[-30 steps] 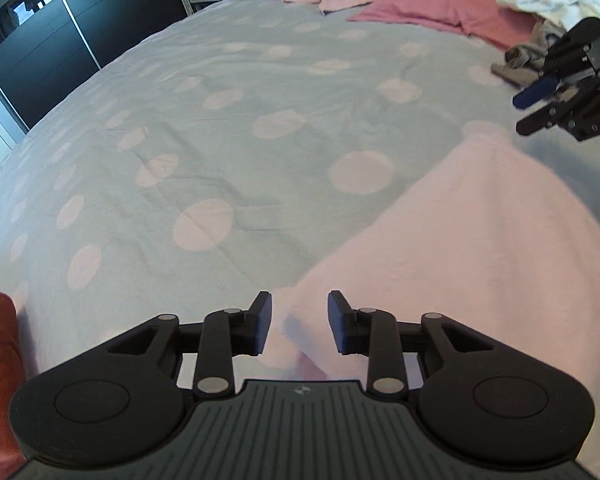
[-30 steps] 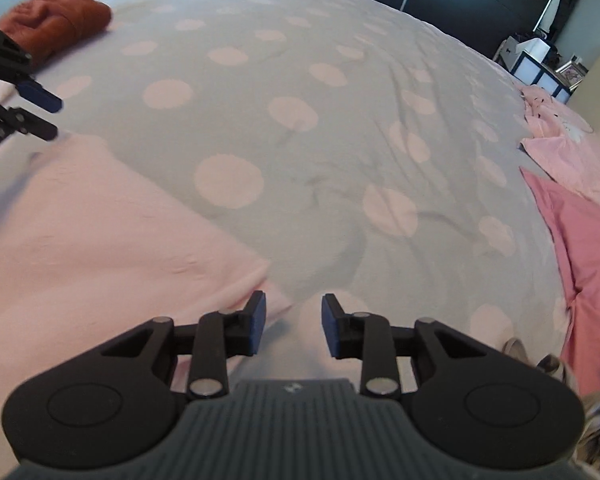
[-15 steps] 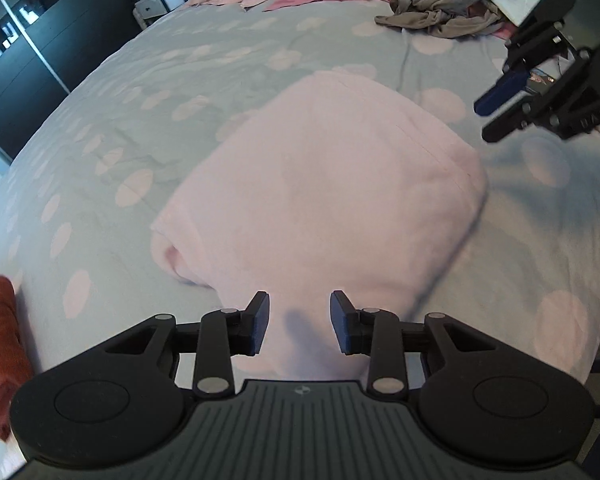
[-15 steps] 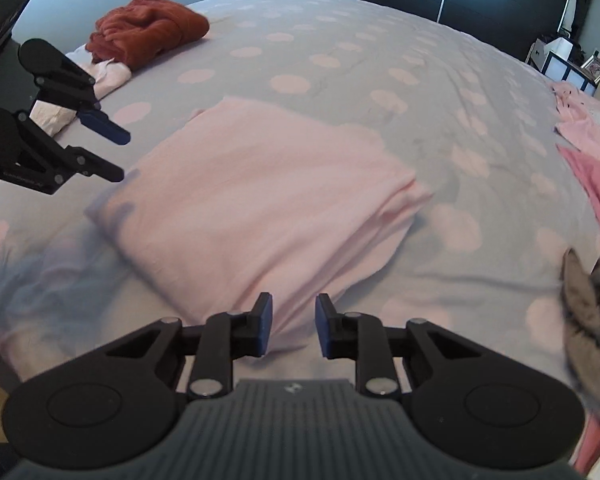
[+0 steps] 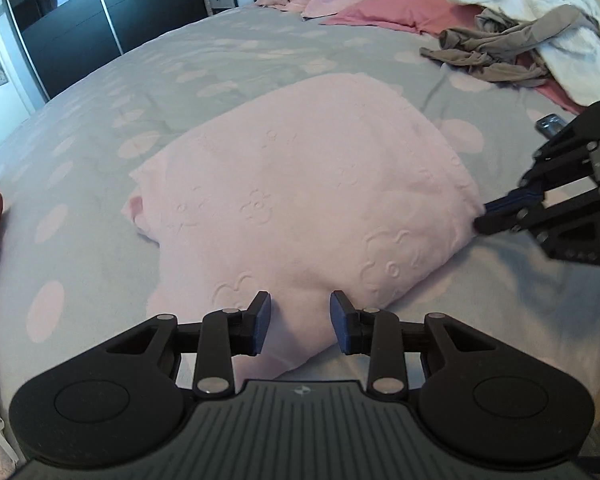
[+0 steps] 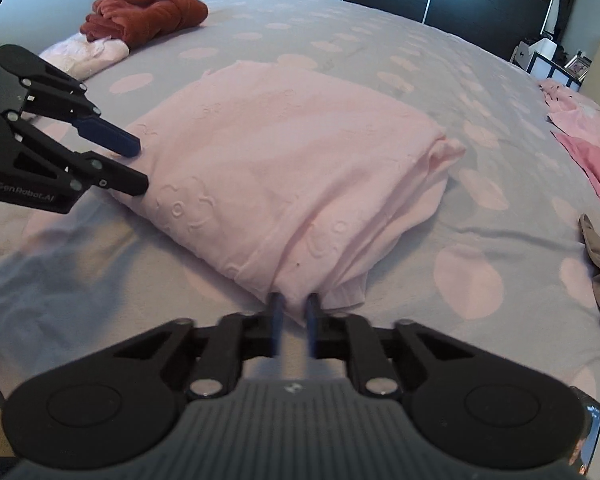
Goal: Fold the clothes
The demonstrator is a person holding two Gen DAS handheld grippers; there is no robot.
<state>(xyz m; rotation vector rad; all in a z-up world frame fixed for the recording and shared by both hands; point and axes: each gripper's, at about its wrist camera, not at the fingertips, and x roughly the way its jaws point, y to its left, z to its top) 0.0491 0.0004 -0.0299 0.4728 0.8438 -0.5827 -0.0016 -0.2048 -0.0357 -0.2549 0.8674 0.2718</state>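
Observation:
A folded pale pink garment [image 5: 300, 184] lies on the dotted grey bed cover; it also shows in the right wrist view [image 6: 292, 160]. My left gripper [image 5: 300, 326] is open, its jaws either side of the garment's near edge. In the right wrist view the left gripper [image 6: 134, 162] sits at the garment's left corner, jaws apart. My right gripper [image 6: 294, 314] is shut on the garment's near corner. In the left wrist view the right gripper [image 5: 486, 218] pinches the garment's right corner.
A rust-red folded garment [image 6: 144, 12] lies on a pale pink one [image 6: 88, 54] at the far left. Unfolded grey [image 5: 496, 46] and white clothes [image 5: 540, 12] and pink pillows [image 5: 388, 14] lie at the bed's head. Dark wardrobes [image 5: 80, 20] stand beyond the bed.
My right gripper closed on the garment's corner. Both grippers moved in low at the garment's near edge; the left stayed open.

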